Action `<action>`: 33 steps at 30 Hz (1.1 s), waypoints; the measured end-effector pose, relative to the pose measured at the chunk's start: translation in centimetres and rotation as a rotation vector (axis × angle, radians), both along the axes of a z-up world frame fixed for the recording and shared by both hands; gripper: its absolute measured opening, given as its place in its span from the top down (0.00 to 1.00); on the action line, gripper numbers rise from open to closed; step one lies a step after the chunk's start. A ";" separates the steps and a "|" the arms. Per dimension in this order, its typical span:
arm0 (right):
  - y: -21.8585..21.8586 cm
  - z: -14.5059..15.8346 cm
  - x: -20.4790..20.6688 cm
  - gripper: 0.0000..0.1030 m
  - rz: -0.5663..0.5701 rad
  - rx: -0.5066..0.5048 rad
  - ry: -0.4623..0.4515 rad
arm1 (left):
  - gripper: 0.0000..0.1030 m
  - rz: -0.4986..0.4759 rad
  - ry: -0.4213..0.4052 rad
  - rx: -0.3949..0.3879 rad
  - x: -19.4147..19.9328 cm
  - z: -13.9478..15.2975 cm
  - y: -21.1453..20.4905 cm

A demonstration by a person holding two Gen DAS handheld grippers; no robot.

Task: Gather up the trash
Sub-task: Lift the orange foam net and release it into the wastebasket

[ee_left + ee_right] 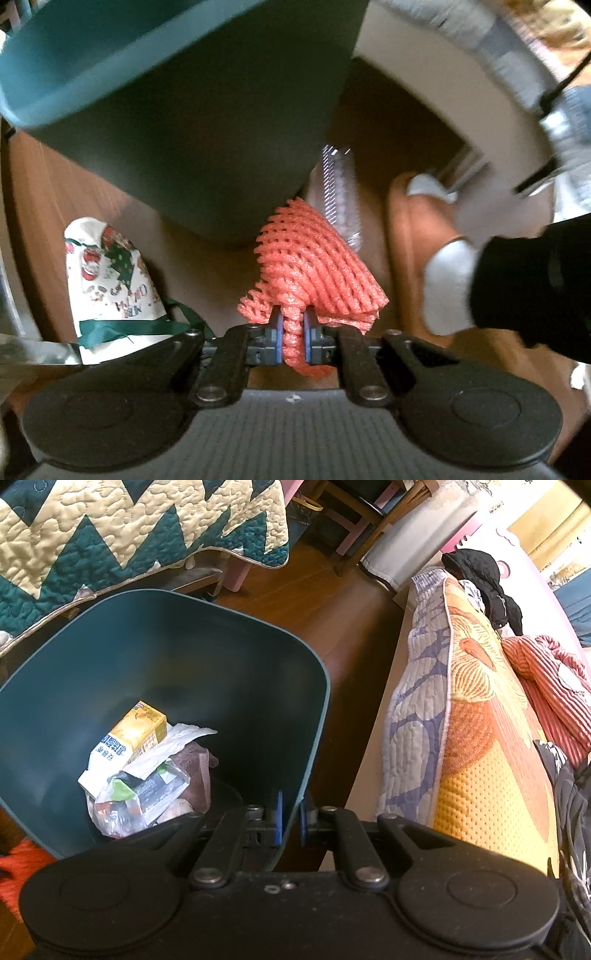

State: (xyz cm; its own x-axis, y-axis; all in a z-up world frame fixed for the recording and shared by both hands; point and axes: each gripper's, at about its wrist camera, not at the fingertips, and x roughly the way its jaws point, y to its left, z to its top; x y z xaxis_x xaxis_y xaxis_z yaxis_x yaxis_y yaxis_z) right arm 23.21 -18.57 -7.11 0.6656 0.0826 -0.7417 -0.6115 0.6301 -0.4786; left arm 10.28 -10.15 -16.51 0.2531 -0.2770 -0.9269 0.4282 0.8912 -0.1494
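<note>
The left gripper (294,334) pinches a twisted corner of the orange-red foam fruit net (314,258), clear of the wooden floor (55,184), below the dark teal plastic bin (221,672), whose rim the right gripper (291,821) clamps. Best practice: carry the net above the rim before releasing, keeping the bin steady.

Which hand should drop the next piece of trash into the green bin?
Left. Its tool is shut on the red foam net, beside the bin. The right tool is clamped on the bin's rim, holding it.
</note>
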 end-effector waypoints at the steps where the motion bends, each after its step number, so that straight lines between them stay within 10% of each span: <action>1: 0.0 0.0 -0.1 0.91 0.002 -0.002 -0.002 | 0.90 -0.003 -0.002 -0.009 -0.3 0.5 0.0; 18: 0.1 0.2 -0.2 0.91 0.017 -0.007 -0.004 | 0.90 0.156 -0.251 -0.125 1.8 16.0 4.5; 33: 0.2 0.1 -0.3 0.92 0.017 -0.010 -0.004 | 0.90 0.266 -0.178 -0.015 12.8 9.8 1.6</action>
State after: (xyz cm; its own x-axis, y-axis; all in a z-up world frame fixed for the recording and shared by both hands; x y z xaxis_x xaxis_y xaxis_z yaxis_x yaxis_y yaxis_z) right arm 22.91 -18.33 -7.04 0.6674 0.0867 -0.7396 -0.6201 0.6147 -0.4875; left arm 23.05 -8.55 -6.70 0.4765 -0.1924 -0.8579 0.2014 0.9737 -0.1065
